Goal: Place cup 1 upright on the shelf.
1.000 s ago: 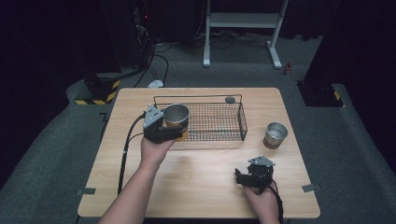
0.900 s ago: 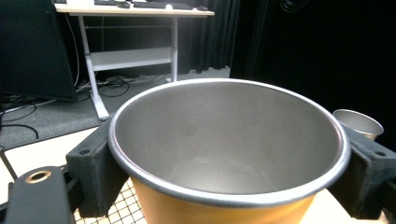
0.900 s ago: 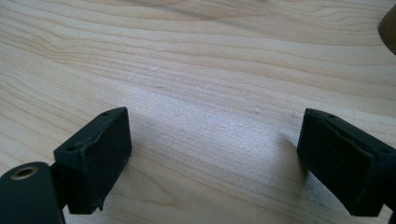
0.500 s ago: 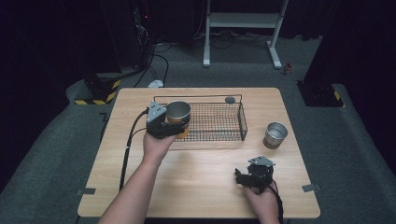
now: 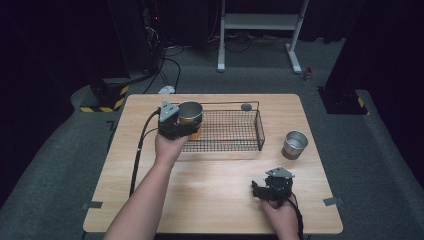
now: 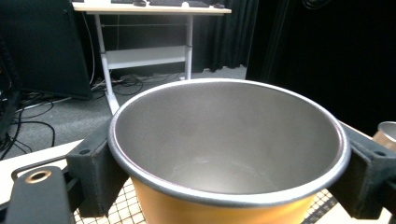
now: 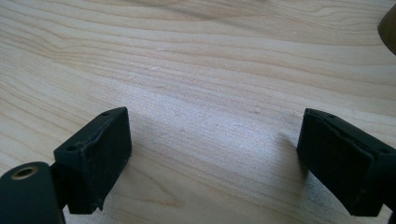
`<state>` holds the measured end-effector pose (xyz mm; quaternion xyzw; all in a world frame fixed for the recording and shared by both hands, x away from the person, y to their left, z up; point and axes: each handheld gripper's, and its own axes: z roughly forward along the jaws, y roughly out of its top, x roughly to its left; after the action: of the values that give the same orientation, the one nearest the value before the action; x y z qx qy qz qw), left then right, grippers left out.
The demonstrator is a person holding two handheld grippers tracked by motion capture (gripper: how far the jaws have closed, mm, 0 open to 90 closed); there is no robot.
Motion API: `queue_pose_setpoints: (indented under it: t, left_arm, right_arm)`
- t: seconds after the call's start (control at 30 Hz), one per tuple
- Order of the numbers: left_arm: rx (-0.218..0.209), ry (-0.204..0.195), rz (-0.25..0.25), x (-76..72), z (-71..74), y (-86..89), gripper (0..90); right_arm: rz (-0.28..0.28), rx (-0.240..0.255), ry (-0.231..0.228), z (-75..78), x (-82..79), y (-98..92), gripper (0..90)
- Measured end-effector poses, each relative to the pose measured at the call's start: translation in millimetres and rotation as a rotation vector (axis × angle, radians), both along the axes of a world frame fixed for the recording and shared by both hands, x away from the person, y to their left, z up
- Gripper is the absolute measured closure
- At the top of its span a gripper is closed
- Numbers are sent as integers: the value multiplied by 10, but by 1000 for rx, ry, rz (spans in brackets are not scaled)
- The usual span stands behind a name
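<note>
Wooden table (image 5: 210,185) | left hand-held gripper (image 5: 181,121) clamps orange cup (image 5: 190,114) over wire basket (image 5: 230,131); its view reveals steel interior | right hand-held gripper (image 5: 262,190) gapes, empty

The orange-sided metal cup (image 6: 229,163) has a brushed, matt grey inside with a smooth rolled rim (faintly shiny). The table (image 7: 196,60) is pale wood-grain, satin smooth. The wire basket (image 5: 227,131) is thin dark metal mesh; the gripper pads (image 7: 95,156) look matt black plastic.

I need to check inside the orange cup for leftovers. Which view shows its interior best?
The left gripper view: the orange cup sits close between the claw's jaws, its grey inside open to the camera. The high view shows it small, over the wire basket.
</note>
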<state>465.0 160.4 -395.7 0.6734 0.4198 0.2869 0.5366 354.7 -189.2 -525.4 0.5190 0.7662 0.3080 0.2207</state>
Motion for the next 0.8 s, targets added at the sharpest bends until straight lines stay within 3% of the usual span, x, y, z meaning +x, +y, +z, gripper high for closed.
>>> queue_pose_setpoints:
  t: [0.3, 0.8]
  left_arm:
    - [3, 30, 18, 183, -153, -70, 129]
    - [10, 98, 22, 354, -392, -152, 129]
  right_arm:
    - [0, 0, -1, 0, 0, 0, 98]
    - [-3, 1, 2, 0, -4, 1, 98]
